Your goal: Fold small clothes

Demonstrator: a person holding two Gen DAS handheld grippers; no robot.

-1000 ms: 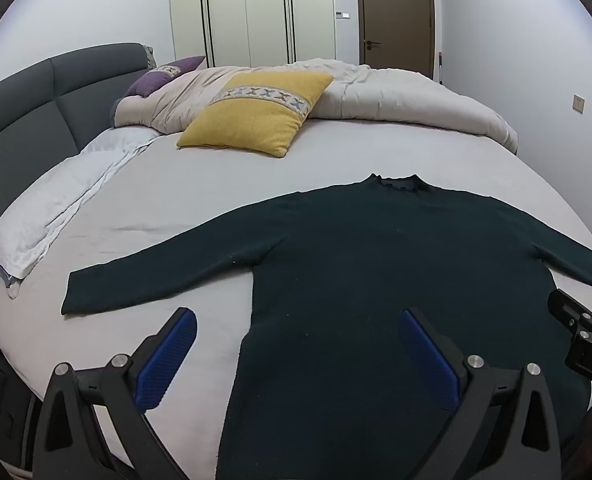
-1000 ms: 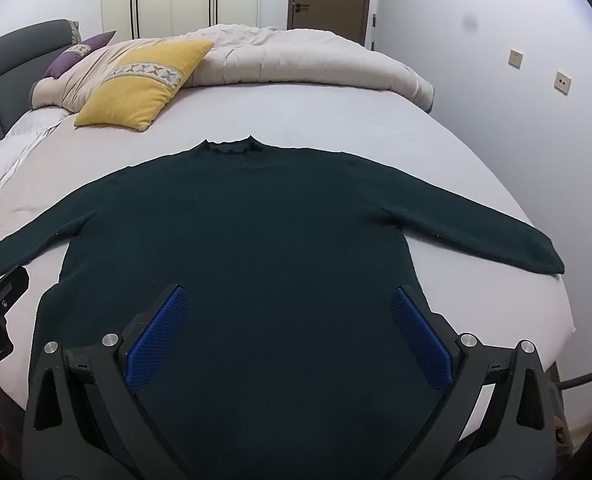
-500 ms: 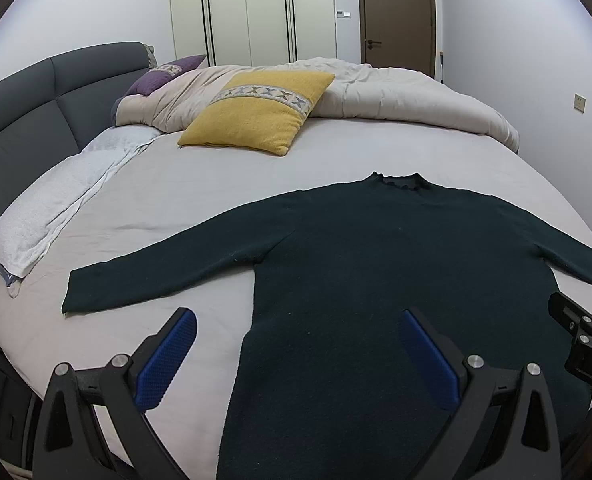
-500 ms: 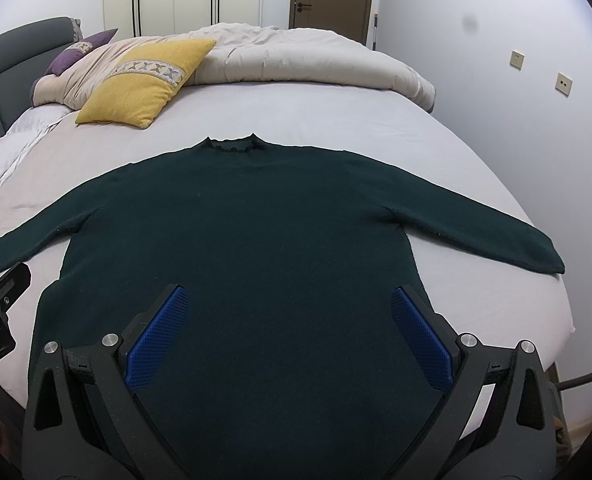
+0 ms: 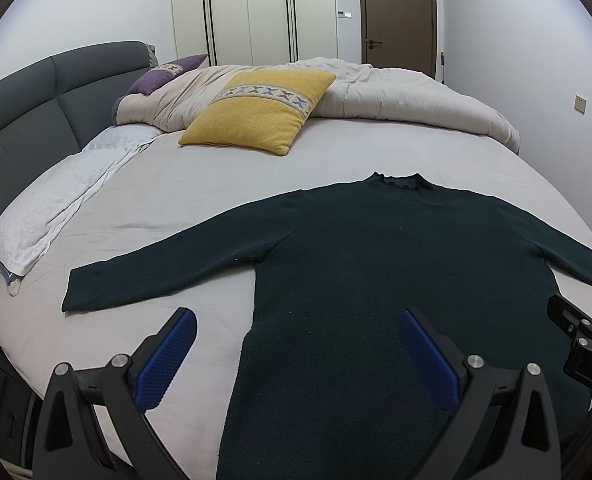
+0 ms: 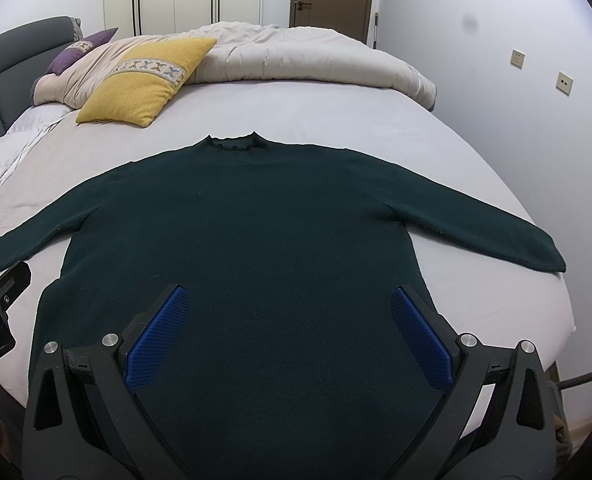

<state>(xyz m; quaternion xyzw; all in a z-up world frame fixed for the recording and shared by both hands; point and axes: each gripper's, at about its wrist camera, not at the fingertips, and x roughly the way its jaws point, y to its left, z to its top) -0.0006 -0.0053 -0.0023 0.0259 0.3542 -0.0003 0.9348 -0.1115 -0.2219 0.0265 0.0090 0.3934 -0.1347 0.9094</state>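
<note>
While flat on bed [image 6: 435, 128], dk green sweater [image 6: 264, 232], sleeves out.

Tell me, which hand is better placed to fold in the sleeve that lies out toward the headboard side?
Probably the left. The left tool, open, hangs near that sleeve of the sweater; the right tool, also open, sits over the body, nearer the other sleeve.

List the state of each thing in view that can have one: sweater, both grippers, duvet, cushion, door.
Dark green sweater: spread flat on the bed, sleeves out, unfolded.
Left gripper: open, holding nothing, above the sweater's left edge.
Right gripper: open, holding nothing, above the sweater's lower body.
Beige duvet: bunched along the far side.
Yellow cushion: propped on the duvet.
Brown door: closed.
</note>
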